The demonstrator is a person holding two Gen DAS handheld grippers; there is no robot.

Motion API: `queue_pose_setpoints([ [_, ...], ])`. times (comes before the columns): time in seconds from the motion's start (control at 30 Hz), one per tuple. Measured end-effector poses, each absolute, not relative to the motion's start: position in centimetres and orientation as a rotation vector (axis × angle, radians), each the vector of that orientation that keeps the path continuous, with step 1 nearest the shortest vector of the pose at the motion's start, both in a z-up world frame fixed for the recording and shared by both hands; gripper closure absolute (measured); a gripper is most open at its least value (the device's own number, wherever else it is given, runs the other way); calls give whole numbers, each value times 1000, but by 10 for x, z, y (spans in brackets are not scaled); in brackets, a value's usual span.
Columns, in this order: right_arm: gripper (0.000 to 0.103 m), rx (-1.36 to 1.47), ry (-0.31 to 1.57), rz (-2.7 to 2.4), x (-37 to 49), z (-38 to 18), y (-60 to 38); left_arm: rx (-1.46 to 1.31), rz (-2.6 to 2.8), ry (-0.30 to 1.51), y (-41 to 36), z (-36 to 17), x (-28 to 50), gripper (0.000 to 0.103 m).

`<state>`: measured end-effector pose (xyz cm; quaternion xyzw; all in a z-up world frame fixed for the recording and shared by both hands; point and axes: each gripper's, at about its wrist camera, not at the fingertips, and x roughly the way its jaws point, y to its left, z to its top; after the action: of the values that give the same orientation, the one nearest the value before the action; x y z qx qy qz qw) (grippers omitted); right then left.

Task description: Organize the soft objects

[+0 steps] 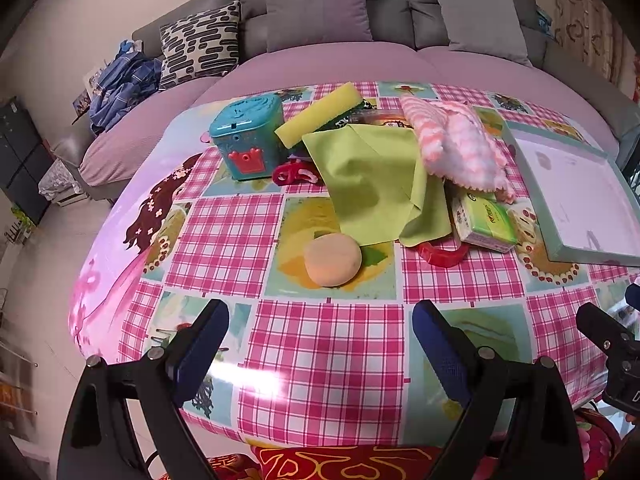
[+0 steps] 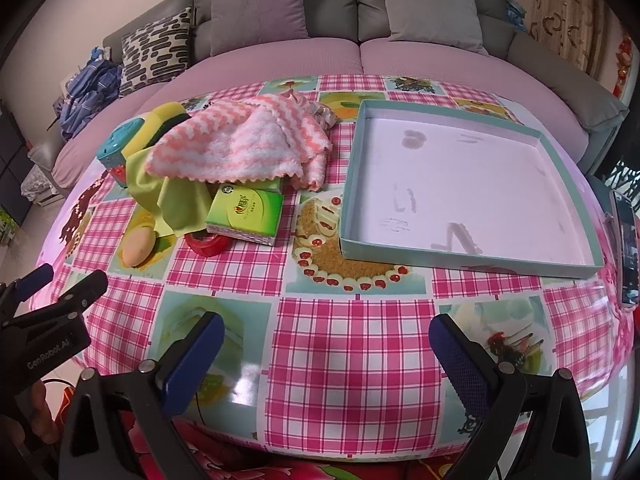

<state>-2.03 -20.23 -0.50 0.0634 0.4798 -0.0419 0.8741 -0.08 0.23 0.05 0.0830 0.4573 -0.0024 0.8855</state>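
A round peach sponge puff (image 1: 333,258) (image 2: 138,247) lies on the checked tablecloth, just ahead of my left gripper (image 1: 320,344), which is open and holds nothing. Behind the puff a green cloth (image 1: 372,184) (image 2: 168,196) is draped, with a pink-and-white fluffy towel (image 1: 460,144) (image 2: 240,148) and a yellow sponge (image 1: 320,114) (image 2: 160,124) further back. A green tissue pack (image 1: 484,220) (image 2: 246,210) lies beside the towel. My right gripper (image 2: 326,354) is open and empty at the table's near edge. A shallow teal box tray (image 2: 472,258) (image 1: 520,140) sits ahead to its right.
A teal toy box (image 1: 248,136) (image 2: 116,152) stands at the back left. Red plastic rings (image 1: 440,254) (image 2: 206,245) lie near the tissue pack. A phone (image 2: 626,248) rests at the right table edge. A grey sofa (image 1: 320,12) with cushions runs behind the table.
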Motion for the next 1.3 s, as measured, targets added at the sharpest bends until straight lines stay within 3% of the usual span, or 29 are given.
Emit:
queue_pose_setpoints([
  [1.3, 0, 105, 1000, -94, -21, -5, -200, 148, -8, 965, 6, -3, 1, 10],
])
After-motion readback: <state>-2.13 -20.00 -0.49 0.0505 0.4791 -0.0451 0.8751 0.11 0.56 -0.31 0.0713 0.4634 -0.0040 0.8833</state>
